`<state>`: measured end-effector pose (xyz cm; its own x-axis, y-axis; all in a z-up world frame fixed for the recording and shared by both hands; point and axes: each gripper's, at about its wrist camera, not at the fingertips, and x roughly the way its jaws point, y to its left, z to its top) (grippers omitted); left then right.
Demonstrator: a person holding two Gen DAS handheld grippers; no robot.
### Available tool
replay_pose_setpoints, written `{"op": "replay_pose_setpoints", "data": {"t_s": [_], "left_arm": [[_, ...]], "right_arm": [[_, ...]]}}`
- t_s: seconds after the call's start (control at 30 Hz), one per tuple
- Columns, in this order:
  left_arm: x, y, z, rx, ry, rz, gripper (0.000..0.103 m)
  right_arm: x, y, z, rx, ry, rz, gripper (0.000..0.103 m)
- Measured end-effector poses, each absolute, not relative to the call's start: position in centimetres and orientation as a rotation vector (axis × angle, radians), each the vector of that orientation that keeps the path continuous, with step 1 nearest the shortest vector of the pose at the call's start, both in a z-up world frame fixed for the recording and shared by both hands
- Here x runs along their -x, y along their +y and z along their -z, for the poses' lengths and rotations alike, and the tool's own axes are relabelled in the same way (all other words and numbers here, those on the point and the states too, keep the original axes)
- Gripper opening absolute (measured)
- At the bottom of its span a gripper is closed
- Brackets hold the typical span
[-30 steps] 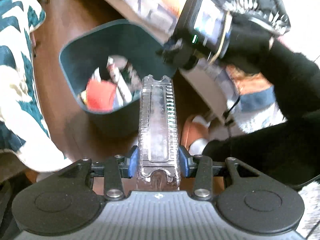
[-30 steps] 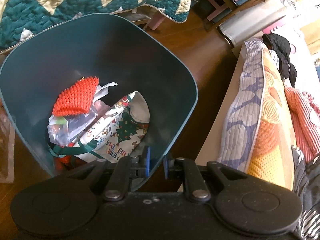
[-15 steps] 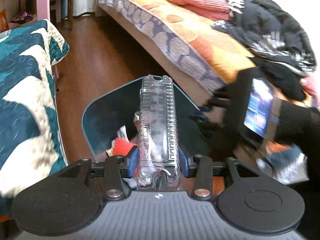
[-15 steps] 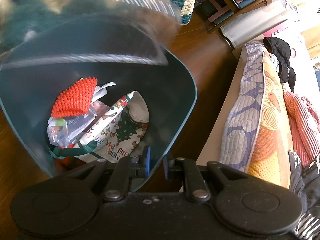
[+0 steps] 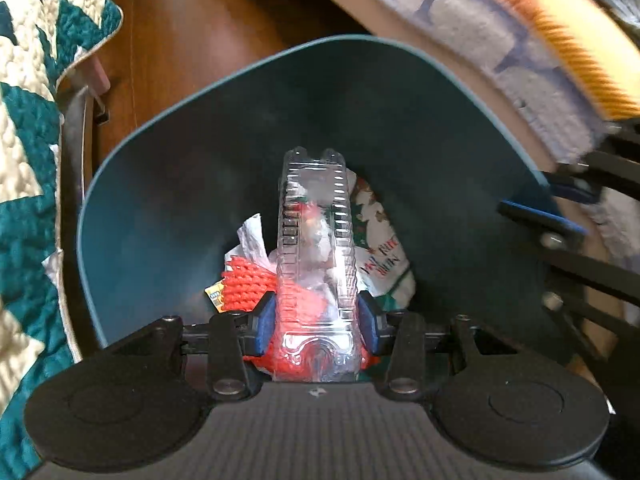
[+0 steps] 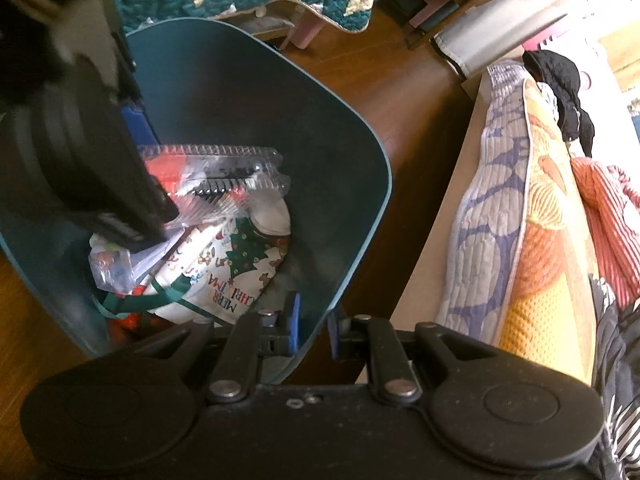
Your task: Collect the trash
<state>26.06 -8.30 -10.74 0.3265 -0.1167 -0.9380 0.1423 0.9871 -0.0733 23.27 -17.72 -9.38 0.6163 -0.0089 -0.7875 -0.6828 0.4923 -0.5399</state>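
My left gripper (image 5: 316, 320) is shut on a long clear plastic clamshell container (image 5: 316, 220), blue pads pressing on both its sides. It hangs nose-down inside the mouth of the dark teal bin (image 5: 180, 200). In the right wrist view the container (image 6: 224, 168) juts out from the left gripper's black housing, above the trash. In the bin lie a red netted piece (image 5: 248, 284), Christmas wrapping paper (image 6: 240, 264) and crumpled white paper. My right gripper (image 6: 314, 326) straddles the bin's near rim (image 6: 360, 240), which runs between its blue pads; its jaws are opening slightly.
A bed with a quilted blue-and-orange cover (image 6: 520, 200) runs along the right, with dark clothes (image 6: 568, 92) piled on it. A teal and cream quilt (image 5: 24, 120) hangs at the left. Brown wooden floor (image 5: 192, 20) lies beyond the bin.
My left gripper carried the clear container forward and down, from in front of the bin to inside its mouth. The right gripper stayed on the rim.
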Motion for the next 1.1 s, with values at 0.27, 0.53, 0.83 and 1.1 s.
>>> {"op": "replay_pose_setpoints", "data": {"t_s": [0.27,0.53,0.83,1.1], "left_arm": [[-27.1,-9.8,13.3,-0.044,1.287,0.167,0.045],[-25.8,-9.5,12.2,0.023,1.231,0.203,0.072],[-22.2,-8.3,7.5,0.074,1.124,0.248,0.071],[-17.6,-6.2,1.8,0.063,0.966,0.240,0.072]], "right_arm": [[-24.3,-19.6,9.9,0.912,0.878,-0.446,0.017],[-24.4,-19.7,10.7,0.926,0.921,-0.418,0.022],[-23.7,-20.3,7.7,0.857,0.871,-0.411,0.023],[-20.4,-21.7,1.0,0.582,0.748,-0.461,0.026]]}}
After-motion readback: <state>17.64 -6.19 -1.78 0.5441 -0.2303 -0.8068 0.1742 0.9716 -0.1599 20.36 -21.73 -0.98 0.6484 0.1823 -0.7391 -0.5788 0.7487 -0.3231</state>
